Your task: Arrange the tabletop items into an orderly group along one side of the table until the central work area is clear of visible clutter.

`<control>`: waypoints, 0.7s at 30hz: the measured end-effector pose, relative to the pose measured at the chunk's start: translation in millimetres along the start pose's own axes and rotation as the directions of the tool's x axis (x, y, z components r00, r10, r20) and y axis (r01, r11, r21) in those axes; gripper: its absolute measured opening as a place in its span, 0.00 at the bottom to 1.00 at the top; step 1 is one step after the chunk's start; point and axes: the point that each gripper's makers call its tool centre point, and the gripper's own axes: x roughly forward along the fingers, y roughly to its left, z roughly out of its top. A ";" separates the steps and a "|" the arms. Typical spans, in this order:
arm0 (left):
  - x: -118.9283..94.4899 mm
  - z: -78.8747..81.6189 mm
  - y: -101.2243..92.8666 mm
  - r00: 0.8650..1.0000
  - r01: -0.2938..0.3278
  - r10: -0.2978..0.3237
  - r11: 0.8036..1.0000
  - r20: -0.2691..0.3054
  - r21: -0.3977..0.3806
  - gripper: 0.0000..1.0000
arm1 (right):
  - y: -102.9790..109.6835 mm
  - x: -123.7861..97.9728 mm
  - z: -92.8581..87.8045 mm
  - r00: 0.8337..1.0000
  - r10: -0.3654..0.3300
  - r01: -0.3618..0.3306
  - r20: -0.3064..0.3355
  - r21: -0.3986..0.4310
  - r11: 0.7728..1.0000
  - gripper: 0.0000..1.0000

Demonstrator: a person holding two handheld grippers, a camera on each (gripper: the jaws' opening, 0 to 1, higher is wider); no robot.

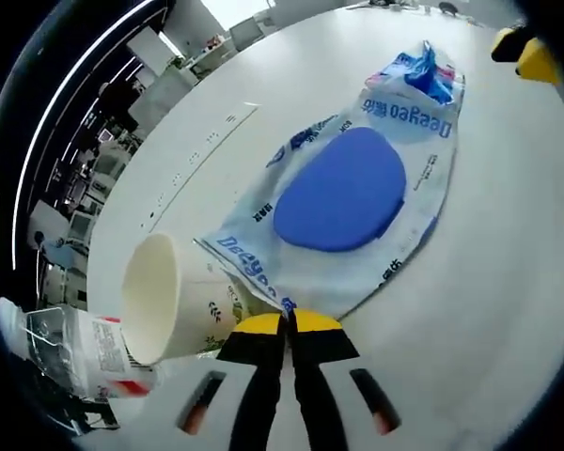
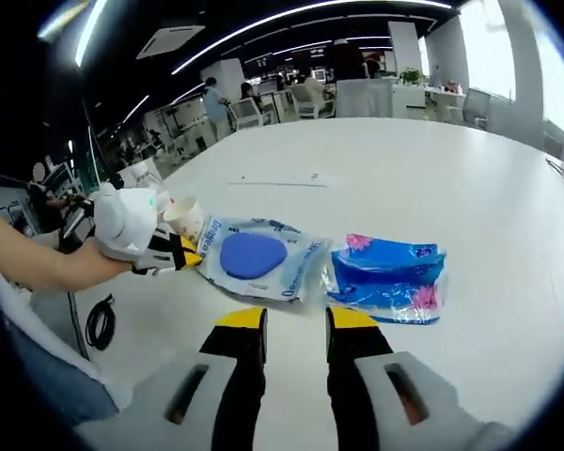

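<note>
The left tool (image 1: 288,324) was clamped shut on the edge of a clear pouch (image 1: 357,188) printed "Deegeo", beside a paper cup (image 1: 169,296) near the tabletop (image 1: 508,282) edge. The right tool (image 2: 295,321) stood narrowly parted, holding nothing, near a blue packet (image 2: 387,278).

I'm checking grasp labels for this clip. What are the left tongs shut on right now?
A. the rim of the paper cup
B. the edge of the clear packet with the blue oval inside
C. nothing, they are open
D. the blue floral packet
B: in the left gripper view the left tongs are closed on the near edge of the clear packet, with the paper cup lying beside them.
</note>
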 end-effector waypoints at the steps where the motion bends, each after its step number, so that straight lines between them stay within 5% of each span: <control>1: -1.1 0.2 0.2 1.000 -0.003 0.003 1.000 0.009 0.006 0.01 | -0.8 -2.4 0.5 1.000 -0.002 0.002 0.006 0.007 1.000 0.22; 6: -12.2 8.4 2.6 0.993 -0.029 0.031 0.999 0.114 -0.022 0.19 | -1.5 -9.2 -1.1 1.000 -0.007 0.007 0.014 0.037 0.999 0.17; 9: -25.7 13.1 -0.7 0.985 -0.013 0.023 0.998 0.172 -0.056 0.21 | -0.5 -10.1 -5.3 1.000 -0.008 0.007 0.015 0.053 0.999 0.19; 21: -71.0 -11.8 -5.8 0.970 0.028 0.023 0.978 0.243 -0.205 0.50 | 17.5 -15.6 -16.7 0.999 0.030 -0.031 0.015 0.049 0.998 0.28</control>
